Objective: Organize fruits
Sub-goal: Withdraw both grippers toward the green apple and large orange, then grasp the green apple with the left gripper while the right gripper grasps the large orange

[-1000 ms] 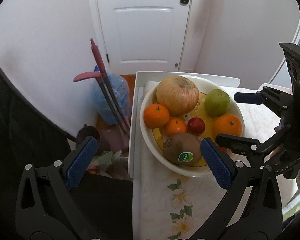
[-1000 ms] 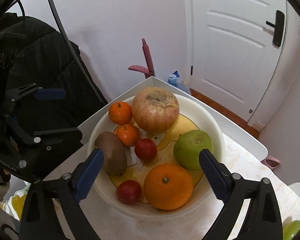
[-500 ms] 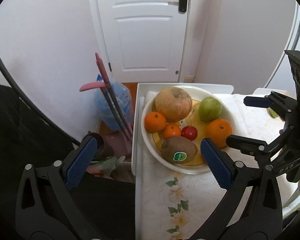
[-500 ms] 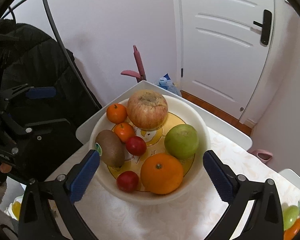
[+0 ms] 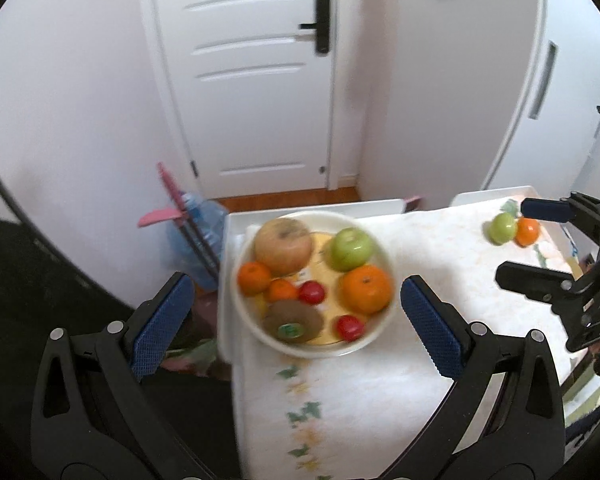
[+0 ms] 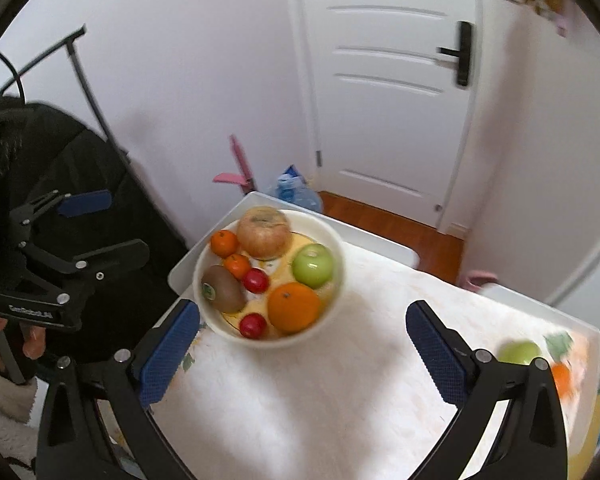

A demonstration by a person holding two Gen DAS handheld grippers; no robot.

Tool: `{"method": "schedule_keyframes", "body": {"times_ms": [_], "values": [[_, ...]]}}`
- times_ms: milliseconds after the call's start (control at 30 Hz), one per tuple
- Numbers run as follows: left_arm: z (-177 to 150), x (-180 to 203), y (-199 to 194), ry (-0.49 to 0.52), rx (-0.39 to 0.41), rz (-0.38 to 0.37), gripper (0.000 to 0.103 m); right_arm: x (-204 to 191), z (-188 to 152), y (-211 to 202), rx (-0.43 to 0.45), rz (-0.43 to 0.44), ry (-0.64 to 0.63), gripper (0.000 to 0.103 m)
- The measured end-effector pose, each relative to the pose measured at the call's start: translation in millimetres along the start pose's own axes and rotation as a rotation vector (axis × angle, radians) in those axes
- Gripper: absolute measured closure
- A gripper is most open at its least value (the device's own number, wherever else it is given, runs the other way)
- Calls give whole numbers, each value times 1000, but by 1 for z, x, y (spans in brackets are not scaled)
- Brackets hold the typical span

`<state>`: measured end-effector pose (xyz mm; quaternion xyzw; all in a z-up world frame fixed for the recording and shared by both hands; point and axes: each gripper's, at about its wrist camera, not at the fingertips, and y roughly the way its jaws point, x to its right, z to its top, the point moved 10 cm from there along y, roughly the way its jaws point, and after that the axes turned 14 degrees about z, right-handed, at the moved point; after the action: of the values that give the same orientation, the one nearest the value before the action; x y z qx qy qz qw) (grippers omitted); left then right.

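A white bowl (image 5: pixel 388 312) (image 6: pixel 336 248) stands at the table's far left corner. It holds a big pale apple (image 5: pixel 283 245), a green apple (image 5: pixel 350 249), a large orange (image 5: pixel 366 288), two small mandarins, a kiwi (image 5: pixel 294 322) and two small red fruits. A green apple (image 5: pixel 502 228) (image 6: pixel 520 353) and an orange (image 5: pixel 527 231) lie loose on the table at the right. My left gripper (image 5: pixel 292 318) is open and empty, held above and in front of the bowl. My right gripper (image 6: pixel 302 354) is open and empty above the cloth.
The table wears a white flowered cloth (image 5: pixel 380 400). A white door (image 5: pixel 244 80) and wall stand behind. A pink-handled broom (image 5: pixel 172 208) and a blue water bottle (image 5: pixel 202 240) are off the table's left edge. A black coat (image 6: pixel 60 168) hangs at the left.
Both grippers have pulled back and up from the bowl, so it looks smaller. The loose green apple and orange have come into view at the right.
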<state>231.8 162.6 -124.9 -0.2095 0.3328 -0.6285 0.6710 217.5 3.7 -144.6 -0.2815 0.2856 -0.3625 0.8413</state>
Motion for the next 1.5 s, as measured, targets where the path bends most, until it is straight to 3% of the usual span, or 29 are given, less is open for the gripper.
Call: {"method": "schedule_keyframes", "body": {"times_ms": [333, 733, 1167, 1500], "values": [[16, 93, -21, 60, 32, -58, 0, 75, -37, -92, 63, -159, 98, 0], [21, 212, -9, 126, 1, -122, 0, 174, -86, -153, 26, -216, 119, 0], [2, 311, 52, 241, -76, -228, 0, 258, -138, -138, -58, -159, 125, 0], [-10, 366, 94, 305, -119, -313, 0, 283, -156, -107, -102, -78, 115, 0]]}}
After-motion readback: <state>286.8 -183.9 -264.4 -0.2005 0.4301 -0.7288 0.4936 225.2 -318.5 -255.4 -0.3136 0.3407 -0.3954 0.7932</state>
